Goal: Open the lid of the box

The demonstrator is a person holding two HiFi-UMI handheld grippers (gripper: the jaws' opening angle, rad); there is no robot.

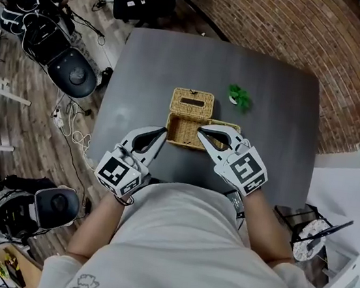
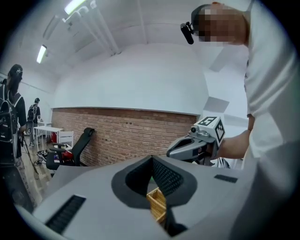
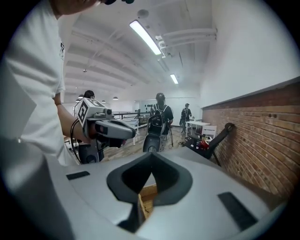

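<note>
A wicker box (image 1: 185, 131) stands open on the grey table (image 1: 275, 120). Its woven lid (image 1: 192, 101), with a slot in it, lies flat just behind the box. My left gripper (image 1: 164, 131) hovers at the box's near left corner, jaws shut and empty. Over the near right rim, my right gripper (image 1: 200, 131) is also shut with nothing in it. Through the left gripper (image 2: 151, 158) a corner of the box (image 2: 158, 205) shows below the closed tips. Under the right gripper (image 3: 152, 153) the box (image 3: 147, 193) also shows.
A small green object (image 1: 240, 96) lies on the table to the right of the lid. A brick wall (image 1: 281, 28) runs behind the table. Black office chairs (image 1: 71, 73) and cables stand on the wooden floor at the left. People (image 3: 160, 117) stand far off in the room.
</note>
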